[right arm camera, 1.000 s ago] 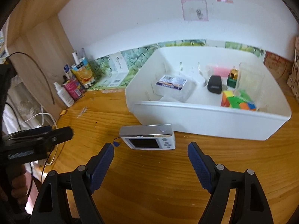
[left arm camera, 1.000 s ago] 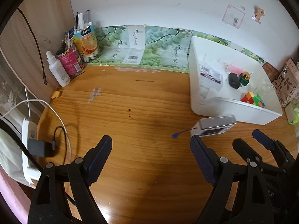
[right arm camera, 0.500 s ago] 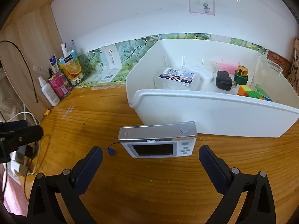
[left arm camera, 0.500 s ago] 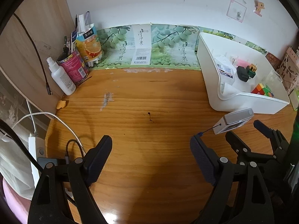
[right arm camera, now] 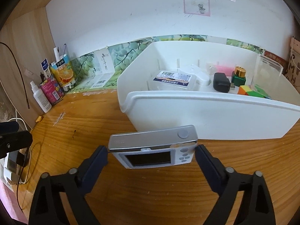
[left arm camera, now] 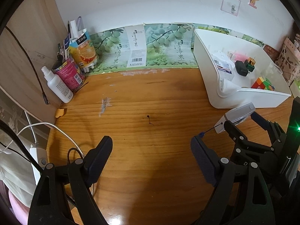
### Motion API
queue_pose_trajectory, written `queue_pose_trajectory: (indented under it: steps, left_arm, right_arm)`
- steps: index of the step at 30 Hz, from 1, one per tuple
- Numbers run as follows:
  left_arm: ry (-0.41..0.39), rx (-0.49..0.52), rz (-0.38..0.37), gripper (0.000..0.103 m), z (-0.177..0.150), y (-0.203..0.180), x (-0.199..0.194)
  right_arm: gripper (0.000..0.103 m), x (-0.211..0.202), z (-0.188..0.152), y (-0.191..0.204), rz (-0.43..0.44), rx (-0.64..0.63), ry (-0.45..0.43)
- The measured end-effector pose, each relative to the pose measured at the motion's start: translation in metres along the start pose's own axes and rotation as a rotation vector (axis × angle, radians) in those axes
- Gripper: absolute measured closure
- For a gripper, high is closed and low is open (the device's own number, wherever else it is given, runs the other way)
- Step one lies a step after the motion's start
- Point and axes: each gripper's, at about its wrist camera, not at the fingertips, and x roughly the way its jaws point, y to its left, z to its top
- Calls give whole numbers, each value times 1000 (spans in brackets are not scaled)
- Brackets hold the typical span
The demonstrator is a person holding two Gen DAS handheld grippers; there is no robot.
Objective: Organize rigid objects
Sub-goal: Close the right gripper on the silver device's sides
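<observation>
Just in front of the white bin [right arm camera: 215, 116], I have the silver camera [right arm camera: 153, 150] lying crosswise between my right gripper [right arm camera: 151, 154], whose pads touch its short ends, while my left gripper [left arm camera: 151, 150] hangs open, farther off.

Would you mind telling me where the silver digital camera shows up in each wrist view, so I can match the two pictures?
Left wrist view: silver camera at right, before the white bin, between the right gripper fingers.
Right wrist view: camera low centre, between the fingers.
Shared landmark: the white spray bottle at far left.
</observation>
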Motion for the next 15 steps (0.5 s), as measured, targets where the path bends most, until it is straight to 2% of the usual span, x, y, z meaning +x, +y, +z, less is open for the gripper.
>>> queue_pose_trajectory:
  steps: [9, 12, 15]
  left_arm:
    - [3, -8, 8, 16, -2, -2, -1]
    - [3, -10, 8, 16, -2, -2, -2]
    - [4, -7, 5, 15, -2, -2, -2]
  right_arm:
    - [11, 0, 0, 1, 15, -19, -11]
    - [33, -4, 1, 4, 43, -41, -16]
    - [35, -4, 1, 9, 32, -59, -10]
